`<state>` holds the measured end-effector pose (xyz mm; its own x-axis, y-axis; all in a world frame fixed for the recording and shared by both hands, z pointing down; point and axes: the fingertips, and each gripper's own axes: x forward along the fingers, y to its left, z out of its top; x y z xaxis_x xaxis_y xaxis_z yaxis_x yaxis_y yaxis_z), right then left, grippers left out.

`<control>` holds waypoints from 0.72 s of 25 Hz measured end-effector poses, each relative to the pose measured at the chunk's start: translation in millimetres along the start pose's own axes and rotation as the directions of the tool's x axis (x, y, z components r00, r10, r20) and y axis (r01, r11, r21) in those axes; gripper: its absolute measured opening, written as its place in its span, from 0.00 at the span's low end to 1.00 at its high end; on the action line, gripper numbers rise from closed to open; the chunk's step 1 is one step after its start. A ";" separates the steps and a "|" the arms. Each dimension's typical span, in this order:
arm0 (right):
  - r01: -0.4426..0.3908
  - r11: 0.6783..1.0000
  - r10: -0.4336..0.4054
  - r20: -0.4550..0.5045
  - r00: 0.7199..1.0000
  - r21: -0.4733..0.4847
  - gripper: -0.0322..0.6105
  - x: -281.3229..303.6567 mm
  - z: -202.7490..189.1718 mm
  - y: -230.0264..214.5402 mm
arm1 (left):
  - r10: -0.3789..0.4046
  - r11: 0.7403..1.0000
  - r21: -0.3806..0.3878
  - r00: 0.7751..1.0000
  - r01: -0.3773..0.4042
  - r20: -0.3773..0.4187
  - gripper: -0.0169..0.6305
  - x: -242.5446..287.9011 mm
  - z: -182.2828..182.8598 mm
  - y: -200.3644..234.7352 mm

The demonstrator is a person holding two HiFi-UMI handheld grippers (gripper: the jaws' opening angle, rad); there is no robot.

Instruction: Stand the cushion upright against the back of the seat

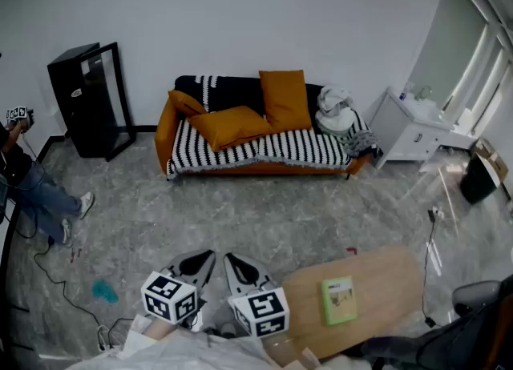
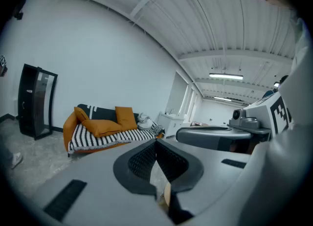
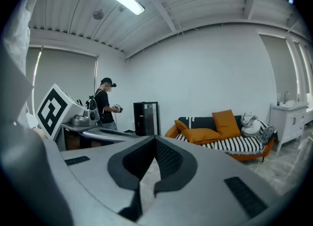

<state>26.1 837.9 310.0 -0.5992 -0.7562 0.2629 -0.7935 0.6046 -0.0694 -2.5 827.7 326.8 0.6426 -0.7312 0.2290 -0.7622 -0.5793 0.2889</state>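
My left hand-held gripper (image 2: pixel 156 143) and right hand-held gripper (image 3: pixel 155 140) both have their textured black pads pressed together on nothing. They sit side by side, low over the grey marbled floor (image 1: pixel 240 208). Each carries a marker cube (image 1: pixel 170 296) printed with black-and-white squares. A green book (image 1: pixel 339 300) lies on the left half of the rounded wooden worktop (image 1: pixel 393 280), its print too small to read. Well ahead, the soft orange cushion (image 1: pixel 232 124) lies flat on the left half of the sofa (image 1: pixel 164 132) seat, on a black-and-white striped throw (image 1: pixel 296 150). Just right of it a second cushion (image 1: pixel 282 98) stands against the backrest. Crumpled pale cloth (image 1: pixel 337 112) fills the seat's right end. A black cabinet (image 1: pixel 88 100) stands left of the sofa.
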 end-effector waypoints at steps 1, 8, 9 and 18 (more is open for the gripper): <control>0.001 1.000 -0.001 -0.004 1.000 0.005 0.07 -2.1 -2.8 1.5 | -0.003 1.000 -0.002 1.000 0.003 -0.006 0.04 -1.6 -2.3 -1.9; 0.012 1.000 -0.012 -0.006 1.000 0.026 0.07 -4.1 -9.5 -2.3 | -0.015 1.000 -0.010 1.000 0.015 -0.018 0.04 -2.4 -5.5 -2.3; 0.013 1.000 -0.012 -0.007 1.000 0.025 0.07 -4.5 -9.6 -3.3 | -0.018 1.000 -0.017 1.000 0.017 -0.018 0.04 -1.4 -5.7 -2.8; 0.014 0.989 -0.022 0.052 0.998 0.149 0.07 -8.9 -12.0 -12.7 | -0.035 0.999 -0.007 0.998 0.034 -0.044 0.04 5.2 -17.2 -16.2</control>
<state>42.8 839.9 320.0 -0.5860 -0.7816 0.2138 -0.8090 0.5496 -0.2083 14.5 839.5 339.4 0.6715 -0.6942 0.2592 -0.7390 -0.6017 0.3031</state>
